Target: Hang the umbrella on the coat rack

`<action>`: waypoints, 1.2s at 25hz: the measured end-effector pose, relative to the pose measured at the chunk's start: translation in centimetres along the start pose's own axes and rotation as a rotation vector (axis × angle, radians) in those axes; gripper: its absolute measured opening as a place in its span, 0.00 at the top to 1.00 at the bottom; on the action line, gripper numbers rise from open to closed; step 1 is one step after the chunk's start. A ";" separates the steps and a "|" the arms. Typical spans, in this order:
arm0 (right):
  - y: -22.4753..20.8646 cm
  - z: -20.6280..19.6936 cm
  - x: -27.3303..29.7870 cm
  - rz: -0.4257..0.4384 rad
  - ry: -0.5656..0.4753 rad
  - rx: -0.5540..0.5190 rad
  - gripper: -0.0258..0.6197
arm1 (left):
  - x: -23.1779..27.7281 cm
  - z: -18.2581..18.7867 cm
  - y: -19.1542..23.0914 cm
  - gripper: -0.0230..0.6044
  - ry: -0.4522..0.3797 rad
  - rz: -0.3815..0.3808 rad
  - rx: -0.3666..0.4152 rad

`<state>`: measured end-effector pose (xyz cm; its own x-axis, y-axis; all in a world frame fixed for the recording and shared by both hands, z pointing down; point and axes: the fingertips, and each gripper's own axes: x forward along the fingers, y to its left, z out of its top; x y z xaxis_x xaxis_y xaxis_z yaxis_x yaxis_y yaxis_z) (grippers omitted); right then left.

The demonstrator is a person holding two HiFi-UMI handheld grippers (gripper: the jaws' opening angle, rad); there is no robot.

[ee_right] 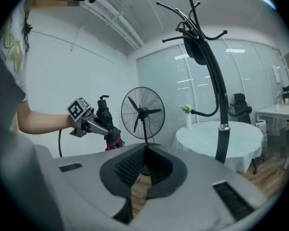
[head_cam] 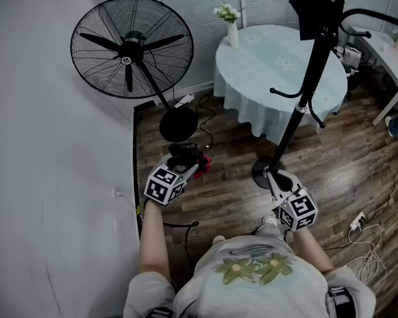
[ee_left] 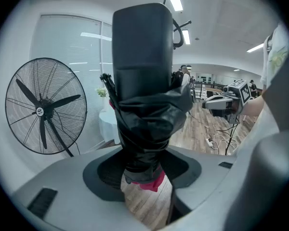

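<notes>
A folded black umbrella (head_cam: 186, 156) with a red trim stands upright between the jaws of my left gripper (head_cam: 188, 169), which is shut on it. In the left gripper view the umbrella (ee_left: 147, 100) fills the middle, and the left gripper (ee_left: 144, 165) clamps its lower part. The umbrella (ee_right: 102, 121) also shows in the right gripper view. The black coat rack (head_cam: 304, 91) stands to the right on a round base, with curved hooks and a dark item hanging near its top. My right gripper (head_cam: 274, 179) is low beside the rack's base. The right gripper (ee_right: 143, 153) is shut with nothing in it.
A large standing fan (head_cam: 131, 48) is at the back left beside a white wall (head_cam: 53, 177). A round table with a pale cloth (head_cam: 278, 65) and a vase of flowers (head_cam: 229, 22) stands behind the rack. Cables (head_cam: 368, 247) lie on the wooden floor at the right.
</notes>
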<state>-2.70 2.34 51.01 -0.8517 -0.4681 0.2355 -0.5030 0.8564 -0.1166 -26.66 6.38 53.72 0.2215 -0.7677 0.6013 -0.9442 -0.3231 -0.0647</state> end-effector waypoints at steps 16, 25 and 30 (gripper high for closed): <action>-1.8 0.5 0.4 -0.008 0.013 -0.059 0.96 | 2.8 1.6 -0.7 0.61 -0.024 -0.015 -0.021; -4.9 1.3 1.4 0.021 -0.002 -0.080 0.96 | 6.4 4.9 -2.1 0.61 -0.028 -0.020 -0.005; -6.5 1.8 1.9 0.048 0.000 -0.090 0.96 | 8.3 6.7 -2.8 0.61 -0.018 -0.028 0.003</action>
<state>-1.31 -4.49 50.45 -0.8743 -0.4265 0.2316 -0.4467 0.8938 -0.0405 -20.57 -2.81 53.56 0.2518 -0.7683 0.5885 -0.9370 -0.3456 -0.0504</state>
